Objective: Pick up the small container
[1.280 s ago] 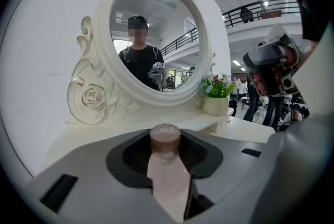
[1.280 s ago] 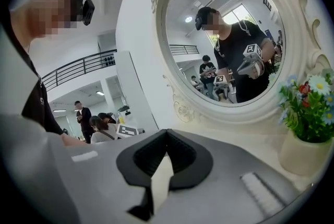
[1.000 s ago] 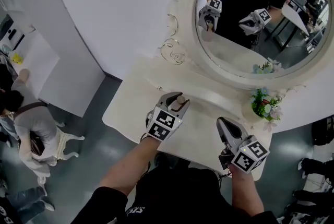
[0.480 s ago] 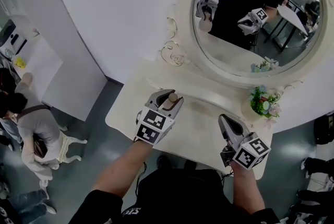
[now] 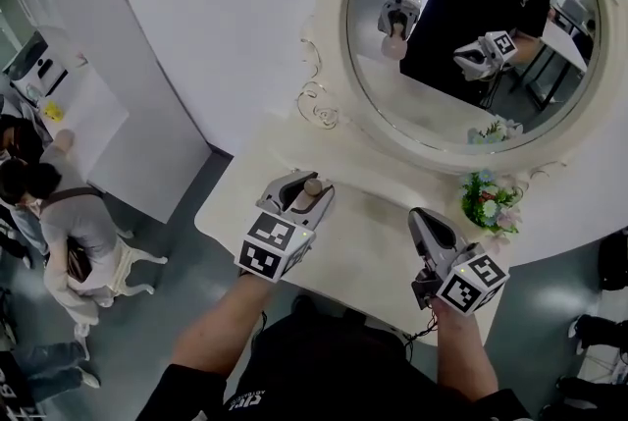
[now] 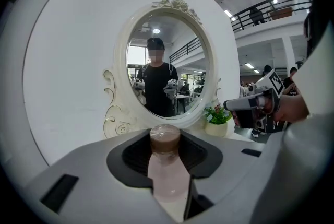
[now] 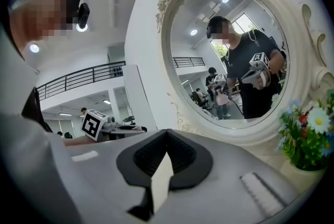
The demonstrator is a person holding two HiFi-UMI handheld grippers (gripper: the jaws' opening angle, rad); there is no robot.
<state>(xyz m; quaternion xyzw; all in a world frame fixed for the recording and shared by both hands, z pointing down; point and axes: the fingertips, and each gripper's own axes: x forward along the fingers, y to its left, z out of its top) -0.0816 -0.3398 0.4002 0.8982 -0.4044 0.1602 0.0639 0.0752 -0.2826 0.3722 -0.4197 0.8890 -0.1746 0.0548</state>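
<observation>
The left claw (image 5: 300, 194) grips the small container (image 6: 166, 163), a pale pink bottle with a brown cap, held clear above the desk (image 5: 365, 247). Its contents cannot be determined. The right claw (image 5: 421, 217) is closed tip to tip and empty. A pot (image 5: 477, 213) on the desk holds flowers.

The small container (image 6: 167, 176) is seen as smooth pale plastic (its cap film-wrapped, glossy); the mirror frame (image 6: 121, 61) is finished glossy cream.

No readable txt or nos., shirt print (image 5: 247, 399) too blurry
</observation>
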